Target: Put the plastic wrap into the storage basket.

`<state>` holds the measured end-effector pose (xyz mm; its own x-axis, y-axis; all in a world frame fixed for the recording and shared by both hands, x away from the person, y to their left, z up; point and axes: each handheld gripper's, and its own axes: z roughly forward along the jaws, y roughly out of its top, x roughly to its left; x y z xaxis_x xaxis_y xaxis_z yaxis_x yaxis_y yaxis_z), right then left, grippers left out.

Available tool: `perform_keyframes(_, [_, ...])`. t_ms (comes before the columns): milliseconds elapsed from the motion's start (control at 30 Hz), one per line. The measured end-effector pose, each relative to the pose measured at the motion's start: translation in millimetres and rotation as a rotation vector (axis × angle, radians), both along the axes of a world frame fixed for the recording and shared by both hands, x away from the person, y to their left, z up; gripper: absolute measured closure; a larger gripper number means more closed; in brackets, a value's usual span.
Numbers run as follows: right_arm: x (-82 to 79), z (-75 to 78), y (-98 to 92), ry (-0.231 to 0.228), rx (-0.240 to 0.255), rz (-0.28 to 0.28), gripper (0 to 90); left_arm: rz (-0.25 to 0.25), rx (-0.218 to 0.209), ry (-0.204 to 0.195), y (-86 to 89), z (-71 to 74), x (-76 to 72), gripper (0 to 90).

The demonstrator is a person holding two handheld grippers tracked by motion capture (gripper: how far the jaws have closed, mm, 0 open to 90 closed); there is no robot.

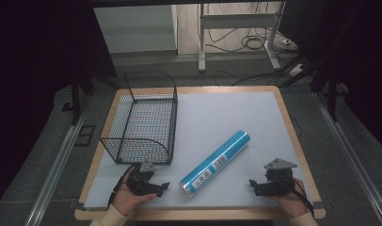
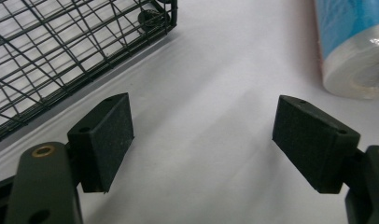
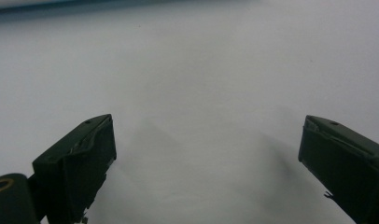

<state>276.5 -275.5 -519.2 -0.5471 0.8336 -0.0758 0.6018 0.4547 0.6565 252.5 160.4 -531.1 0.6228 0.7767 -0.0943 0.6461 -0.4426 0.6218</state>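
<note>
The left gripper (image 1: 162,188) is held low over the near edge of the white mat (image 1: 217,117), and its jaws are spread wide with nothing between them. In the left gripper view the same gap (image 2: 204,140) is seen over bare mat. A blue roll (image 1: 216,163) is found just to the right of this gripper, lying flat on the mat and slanting away from it; its white near end (image 2: 360,65) is seen ahead and to the right of the jaws, not touched by them. A black wire basket (image 1: 142,120) is placed ahead and slightly left of the left gripper, near but apart from it.

The right gripper (image 1: 253,185) is held at the near edge too, on the other side of the roll and apart from it. Its jaws (image 3: 206,163) are likewise parted widely over bare mat, and nothing is gripped. The roll's blue edge (image 3: 85,3) is glimpsed well ahead of these jaws.
</note>
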Motion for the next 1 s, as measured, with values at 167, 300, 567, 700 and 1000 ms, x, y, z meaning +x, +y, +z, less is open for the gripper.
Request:
perform_keyframes(167, [-2.1,3.5,2.1,-0.013,0.028,0.007,4.1,0.003,0.006,0.007,1.6,0.2,1.5,19.8])
perform_keyframes(300, [-2.6,6.3,1.2,-0.024,0.055,0.003,4.1,0.016,0.009,0.015,1.1,0.6,1.8,18.0])
perform_keyframes(567, [-2.7,8.8,0.1,-0.031,0.067,-0.012,4.2,0.002,0.007,0.015,-4.8,5.2,0.5,17.6])
perform_keyframes(700, [-2.0,8.0,0.5,-0.027,0.067,-0.013,4.2,-0.008,0.016,0.008,-7.1,9.9,-1.2,17.2])
perform_keyframes(1000, [-2.4,10.4,-1.5,-0.04,0.059,-0.032,4.2,-0.021,-0.014,-0.015,-14.5,32.8,-2.2,17.3])
